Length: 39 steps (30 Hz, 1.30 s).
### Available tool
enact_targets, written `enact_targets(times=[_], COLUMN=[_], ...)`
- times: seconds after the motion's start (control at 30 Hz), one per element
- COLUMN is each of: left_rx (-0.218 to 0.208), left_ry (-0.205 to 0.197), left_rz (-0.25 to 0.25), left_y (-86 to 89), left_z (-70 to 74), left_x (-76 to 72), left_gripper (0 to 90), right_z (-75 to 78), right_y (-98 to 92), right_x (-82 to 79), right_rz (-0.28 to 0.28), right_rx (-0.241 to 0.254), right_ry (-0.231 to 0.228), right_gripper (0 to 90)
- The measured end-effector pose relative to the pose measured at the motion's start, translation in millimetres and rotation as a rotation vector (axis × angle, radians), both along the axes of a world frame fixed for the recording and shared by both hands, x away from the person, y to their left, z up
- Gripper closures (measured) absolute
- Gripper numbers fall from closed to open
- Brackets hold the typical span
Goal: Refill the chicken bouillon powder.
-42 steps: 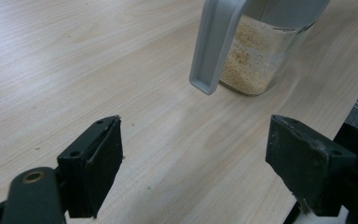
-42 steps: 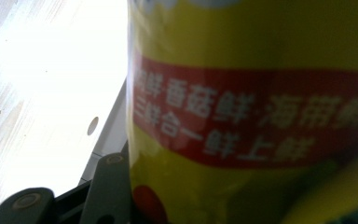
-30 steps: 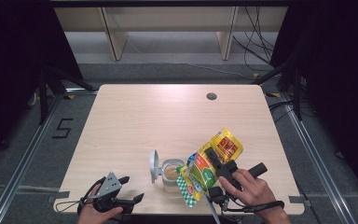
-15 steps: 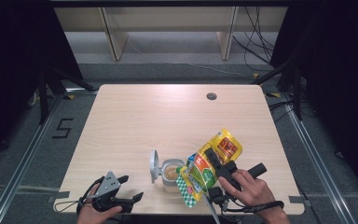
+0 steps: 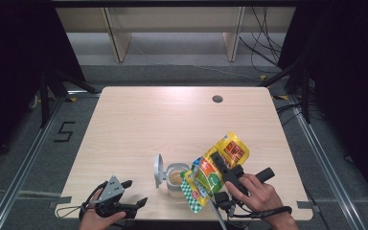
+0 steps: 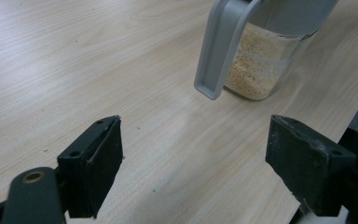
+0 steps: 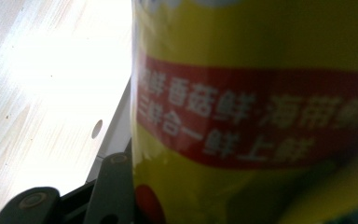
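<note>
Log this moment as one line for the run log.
right tool: shut on yellow pouch, tilted over jar | left tool: open, empty, near table edge | jar: lid flipped open, part full of granules

**Three cameras, one table**

The high view looks forward and down over the whole table (image 5: 139, 120). The left gripper view skims low toward the jar (image 6: 261, 65), also seen from above. The right gripper view presses against the yellow pouch (image 7: 261, 56).
</note>
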<state>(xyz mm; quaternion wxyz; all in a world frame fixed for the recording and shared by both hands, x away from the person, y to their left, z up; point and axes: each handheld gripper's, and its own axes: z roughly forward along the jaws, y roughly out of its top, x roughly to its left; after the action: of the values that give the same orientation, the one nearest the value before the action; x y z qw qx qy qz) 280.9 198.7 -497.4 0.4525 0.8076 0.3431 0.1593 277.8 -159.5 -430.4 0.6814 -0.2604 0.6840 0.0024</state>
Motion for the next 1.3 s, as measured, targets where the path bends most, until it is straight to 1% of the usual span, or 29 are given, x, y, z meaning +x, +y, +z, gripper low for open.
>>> enact_targets(times=[0.07,0.1,0.13,0.17,0.23,0.27,0.3,0.33,0.37,0.43,0.47,0.5,0.6,0.63,0.67,0.7,0.73,0.8,0.87,0.93,0.97,1.0,1.03,1.07,1.17,1.2,1.23,1.27,1.3], left_rx=[0.001,-0.013,-0.011,-0.018,-0.01,-0.024,-0.007,-0.014,0.023,0.024,0.011,-0.014,-0.005,-0.015,-0.027,-0.027,-0.001,-0.014,-0.016,-0.016,-0.017,-0.019,-0.017,-0.035,-0.028,-0.023,-0.023,-0.022,-0.022], left_ry=[-0.001,0.003,0.002,0.01,-0.001,0.015,0.0,0.0,-0.013,-0.016,-0.009,0.0,-0.001,0.0,0.014,0.013,0.011,-0.005,-0.01,-0.01,-0.009,-0.007,-0.007,-0.004,-0.007,-0.008,-0.008,-0.008,-0.008], left_rz=[0.004,0.006,0.005,0.011,0.004,0.019,0.003,0.007,-0.006,-0.008,-0.003,0.007,0.005,0.009,0.022,0.021,0.021,0.011,0.011,0.012,0.012,0.014,0.012,0.018,0.016,0.015,0.015,0.015,0.015], left_y=[0.0,-0.6,-0.3,-0.8,-0.4,-1.3,0.0,-0.5,2.0,2.2,1.3,-0.4,-0.2,-0.9,-1.7,-1.6,0.0,0.5,0.6,0.7,0.6,0.3,0.2,-1.3,-0.8,-0.5,-0.5,-0.3,-0.3], left_z=[-0.1,-0.4,-0.1,-0.1,-0.1,-0.4,0.3,0.3,1.1,1.0,0.6,0.2,0.3,-0.2,-0.6,-0.4,0.2,0.6,0.9,0.8,0.6,0.5,0.6,0.2,0.4,1.0,1.0,0.9,0.9], left_x=[-0.5,-1.0,-1.0,-1.3,-0.6,-2.1,-0.9,-0.6,0.9,1.0,0.2,-0.9,-0.7,-1.0,-1.8,-1.6,-1.1,-0.7,-0.6,-0.6,-0.5,-0.6,-0.5,-1.0,-1.1,-1.0,-1.0,-1.2,-1.2], left_gripper=[18.2,18.2,18.2,18.2,18.2,18.2,18.2,18.2,18.2,18.2,18.2,18.2,18.2,18.2,18.2,18.2,18.2,18.2,18.2,18.2,18.2,18.2,18.2,18.2,18.2,18.2,18.2,18.2,18.2], right_z=[0.0,-0.1,-0.9,-0.4,-1.5,-0.4,-0.7,-0.7,-1.8,-1.4,-1.7,-2.0,-1.5,-1.4,-0.8,-0.8,-0.9,-1.6,-3.0,-2.0,-3.6,-1.2,-1.8,-3.2,-2.9,-1.8,-1.8,-3.9,-3.9], right_y=[0.0,0.1,-0.5,-0.5,-0.8,0.0,-0.1,0.1,-0.2,0.1,0.0,-0.2,-0.3,-0.3,-0.1,-0.1,-0.1,0.5,0.1,0.8,0.1,1.9,1.8,1.0,2.0,3.5,3.5,2.7,2.7], right_x=[0.4,0.7,0.8,0.4,0.5,0.6,0.3,0.4,0.8,0.9,1.2,1.4,1.9,1.8,1.6,1.6,1.5,1.6,1.3,1.3,1.2,2.1,1.6,0.5,0.3,0.3,0.3,-0.2,-0.2], right_rz=[0.001,0.002,-0.001,0.0,-0.006,0.002,0.0,0.004,0.001,0.005,0.005,0.005,0.012,0.012,0.015,0.015,0.015,0.016,0.006,0.013,0.0,0.019,0.015,0.01,0.007,0.01,0.01,0.007,0.007], right_rx=[0.0,0.0,0.009,0.007,0.017,0.004,0.01,0.014,0.02,0.018,0.018,0.017,0.014,0.015,0.016,0.016,0.017,0.021,0.026,0.015,0.029,-0.005,0.01,0.026,0.017,-0.004,-0.004,0.016,0.016], right_ry=[-0.001,0.0,0.008,0.005,0.012,0.003,0.006,0.007,0.015,0.008,0.011,0.012,0.008,0.006,0.005,0.005,0.006,0.006,0.019,0.01,0.022,0.013,0.008,0.01,0.013,0.013,0.013,0.016,0.016], right_gripper=[57.3,57.4,57.4,57.4,57.4,57.5,57.5,57.5,57.5,57.5,57.5,57.5,57.5,57.6,57.6,57.6,57.6,57.6,57.6,57.6,57.6,57.6,57.6,57.6,57.6,57.7,57.7,57.7,57.7])
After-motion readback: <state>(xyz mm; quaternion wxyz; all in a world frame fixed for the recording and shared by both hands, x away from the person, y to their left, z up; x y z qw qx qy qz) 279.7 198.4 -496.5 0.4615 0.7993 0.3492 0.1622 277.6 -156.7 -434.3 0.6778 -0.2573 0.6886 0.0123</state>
